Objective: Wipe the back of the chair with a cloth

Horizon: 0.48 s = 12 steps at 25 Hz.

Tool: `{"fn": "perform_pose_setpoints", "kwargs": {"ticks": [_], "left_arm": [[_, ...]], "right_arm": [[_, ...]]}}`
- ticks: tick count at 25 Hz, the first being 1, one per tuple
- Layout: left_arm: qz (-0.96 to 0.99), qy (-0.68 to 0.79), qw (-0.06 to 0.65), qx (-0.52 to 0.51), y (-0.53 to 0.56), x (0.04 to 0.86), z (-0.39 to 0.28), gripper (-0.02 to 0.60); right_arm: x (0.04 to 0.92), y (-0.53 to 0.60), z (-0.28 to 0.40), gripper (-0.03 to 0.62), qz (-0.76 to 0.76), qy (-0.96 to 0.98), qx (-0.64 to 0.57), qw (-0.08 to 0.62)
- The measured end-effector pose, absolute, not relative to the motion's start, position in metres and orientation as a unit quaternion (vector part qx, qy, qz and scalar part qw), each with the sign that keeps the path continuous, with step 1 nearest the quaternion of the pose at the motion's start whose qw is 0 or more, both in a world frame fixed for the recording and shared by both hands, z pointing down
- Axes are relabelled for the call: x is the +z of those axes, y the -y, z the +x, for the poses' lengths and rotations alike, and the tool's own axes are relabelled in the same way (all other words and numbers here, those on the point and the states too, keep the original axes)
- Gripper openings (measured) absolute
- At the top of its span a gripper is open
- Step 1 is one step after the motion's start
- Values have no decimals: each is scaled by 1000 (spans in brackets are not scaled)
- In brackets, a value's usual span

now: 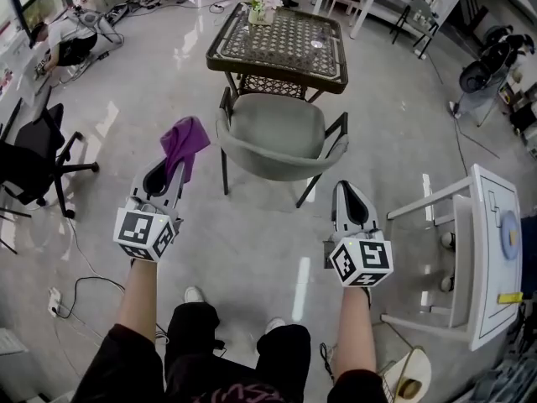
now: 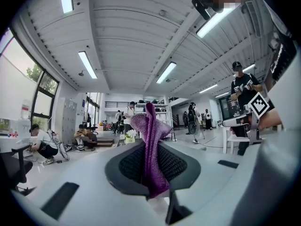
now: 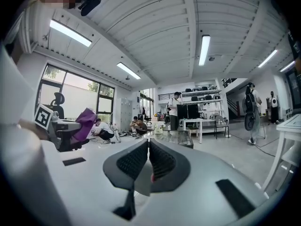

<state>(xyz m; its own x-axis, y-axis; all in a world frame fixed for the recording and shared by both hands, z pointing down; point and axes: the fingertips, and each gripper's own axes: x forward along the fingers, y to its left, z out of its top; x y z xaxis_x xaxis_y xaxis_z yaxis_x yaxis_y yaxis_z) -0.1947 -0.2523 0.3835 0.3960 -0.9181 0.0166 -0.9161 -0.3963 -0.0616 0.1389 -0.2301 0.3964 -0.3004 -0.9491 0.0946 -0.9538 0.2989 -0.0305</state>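
Left gripper [image 1: 174, 173] clamped the purple cloth [image 1: 186, 139]; right gripper [image 1: 349, 188] seemed closed on nothing, both near the chair [image 1: 277, 137].

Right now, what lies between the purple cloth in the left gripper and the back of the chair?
Nothing: in the head view, only bare floor shows between the purple cloth and the chair back.
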Motion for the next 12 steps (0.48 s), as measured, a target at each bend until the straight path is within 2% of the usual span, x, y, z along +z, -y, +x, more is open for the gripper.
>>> {"fn": "perform_pose_setpoints", "kwargs": {"ticks": [12], "left_arm": [[-820,-571,40,-18,288,503,-182,74]], "right_arm": [[510,258,149,28,589,808,36,7]]}}
